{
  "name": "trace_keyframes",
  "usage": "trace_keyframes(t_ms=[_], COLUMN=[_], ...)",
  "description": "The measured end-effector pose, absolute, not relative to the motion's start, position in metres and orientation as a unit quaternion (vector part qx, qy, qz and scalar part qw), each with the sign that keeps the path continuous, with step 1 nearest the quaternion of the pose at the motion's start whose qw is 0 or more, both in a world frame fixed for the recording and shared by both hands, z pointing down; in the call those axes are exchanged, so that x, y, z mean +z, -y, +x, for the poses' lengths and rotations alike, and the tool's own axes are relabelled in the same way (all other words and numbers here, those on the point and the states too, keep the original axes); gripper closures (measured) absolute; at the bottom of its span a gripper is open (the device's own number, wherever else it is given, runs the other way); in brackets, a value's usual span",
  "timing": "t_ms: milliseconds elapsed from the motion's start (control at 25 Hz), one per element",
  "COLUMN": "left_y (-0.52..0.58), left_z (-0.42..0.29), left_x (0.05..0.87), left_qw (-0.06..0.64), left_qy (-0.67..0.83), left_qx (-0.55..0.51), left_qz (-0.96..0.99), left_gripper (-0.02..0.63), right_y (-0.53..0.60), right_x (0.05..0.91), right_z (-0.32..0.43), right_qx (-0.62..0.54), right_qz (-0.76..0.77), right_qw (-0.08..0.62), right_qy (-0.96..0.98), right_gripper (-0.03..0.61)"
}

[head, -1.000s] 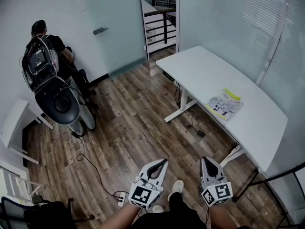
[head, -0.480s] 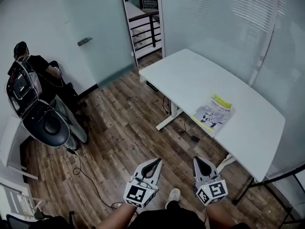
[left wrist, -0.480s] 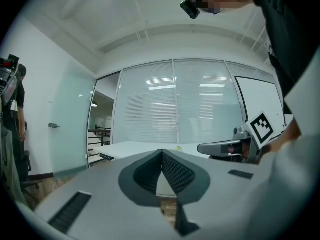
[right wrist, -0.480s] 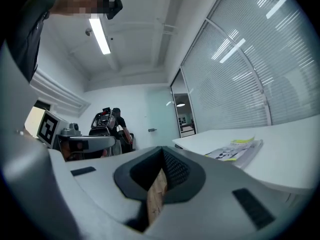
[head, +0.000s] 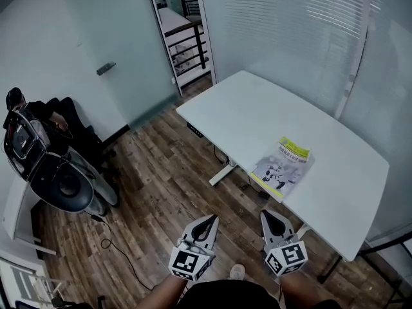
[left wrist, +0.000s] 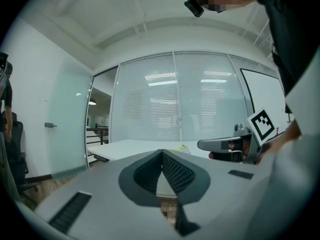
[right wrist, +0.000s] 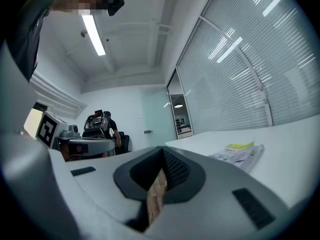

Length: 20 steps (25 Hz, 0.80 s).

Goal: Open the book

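Book (head: 280, 168) now nearer, left gripper (head: 212, 217) and right gripper (head: 267, 213) level, fingers (left wrist: 176, 173) pressed together

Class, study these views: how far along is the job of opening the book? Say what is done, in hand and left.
Done: nothing; the book lies closed on the white table. In hand: the left gripper and right gripper, jaws together and empty, hang over the wooden floor short of the table. Left: reach the book and lift its cover.
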<state>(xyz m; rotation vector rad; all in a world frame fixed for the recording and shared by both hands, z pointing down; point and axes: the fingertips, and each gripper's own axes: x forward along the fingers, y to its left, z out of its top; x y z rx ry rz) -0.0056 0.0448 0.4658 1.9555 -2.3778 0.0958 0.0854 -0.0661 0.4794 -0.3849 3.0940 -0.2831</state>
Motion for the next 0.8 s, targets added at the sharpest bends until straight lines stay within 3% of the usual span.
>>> trace_keyframes(t_ms=[800], left_y=[0.070], left_z=[-0.063], left_x=[0.478], left_qw=[0.047], left_qy=[0.716], left_qx=[0.025], left_qz=[0.696], left_gripper=[0.603], right_y=[0.160], right_x=[0.481], right_z=[0.055], right_qx=[-0.106], right_qz=[-0.233], right_qw=[0.000], right_qy=[-0.967], right_gripper=[0.572])
